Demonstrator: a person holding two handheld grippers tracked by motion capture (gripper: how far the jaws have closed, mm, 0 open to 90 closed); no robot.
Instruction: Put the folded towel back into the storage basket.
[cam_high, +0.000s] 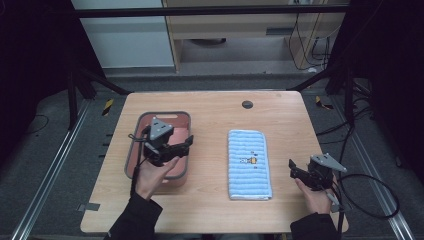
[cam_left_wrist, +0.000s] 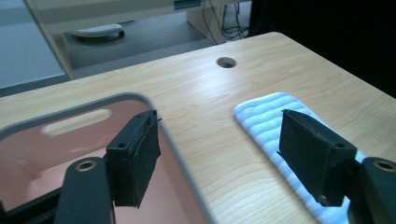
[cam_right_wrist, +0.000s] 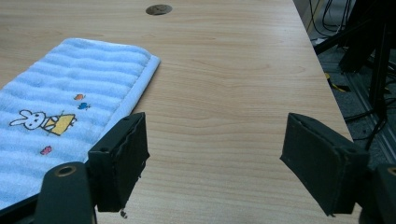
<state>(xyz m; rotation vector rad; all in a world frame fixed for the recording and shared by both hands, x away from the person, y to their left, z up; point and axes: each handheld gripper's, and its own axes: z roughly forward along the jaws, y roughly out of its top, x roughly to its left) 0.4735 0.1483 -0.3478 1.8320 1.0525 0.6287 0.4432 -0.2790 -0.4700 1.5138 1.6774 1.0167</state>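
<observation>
Hovering over the pink basket's (cam_high: 183, 176) right rim, left tool (cam_high: 188, 142) open, empty; right tool (cam_high: 291, 168) open, empty beside folded towel (cam_high: 248, 163).

a lab: wooden table (cam_high: 280, 115) inside a dark metal frame (cam_high: 210, 11), floor rails (cam_high: 50, 165), loose cables (cam_high: 372, 197).

Your left gripper (cam_high: 187, 143) and hand (cam_high: 150, 177) cover the near right part of the pink basket (cam_high: 150, 118), so you can't see its floor there. In the left gripper view a jaw hides the towel's (cam_left_wrist: 261, 114) near end. The towel's small print (cam_high: 248, 160) is unreadable from above.
</observation>
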